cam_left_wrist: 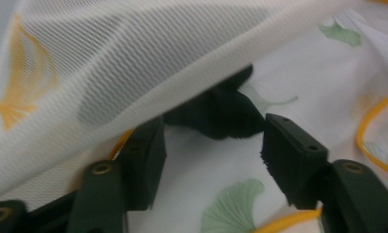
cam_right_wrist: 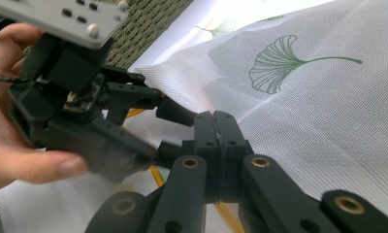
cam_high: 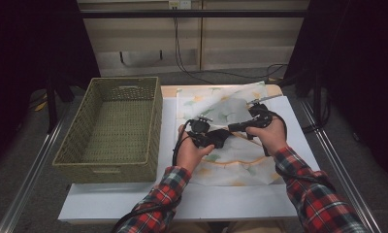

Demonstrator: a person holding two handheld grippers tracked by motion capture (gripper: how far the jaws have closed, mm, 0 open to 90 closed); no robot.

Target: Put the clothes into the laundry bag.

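A white mesh cloth (cam_high: 233, 165) printed with green and orange ginkgo leaves and edged in yellow lies on the white table top (cam_high: 182, 201). One flap of it is lifted and hangs over the jaws in the left gripper view as cloth (cam_left_wrist: 134, 48). My right gripper (cam_high: 231, 128) (cam_right_wrist: 215, 121) is shut, its pads pressed together on the cloth (cam_right_wrist: 303, 97) at the raised fold. My left gripper (cam_high: 224, 137) (cam_left_wrist: 214, 141) faces it from the left, jaws apart, nothing pressed between them. The right gripper's dark tip (cam_left_wrist: 221, 114) shows just beyond the left jaws, under the flap.
A green woven basket (cam_high: 105, 167) stands on the left of the table, with nothing in it. The person's forearms in red plaid sleeves (cam_high: 308, 189) come in from below. Cables trail from both grippers. Dark floor lies past the table edges.
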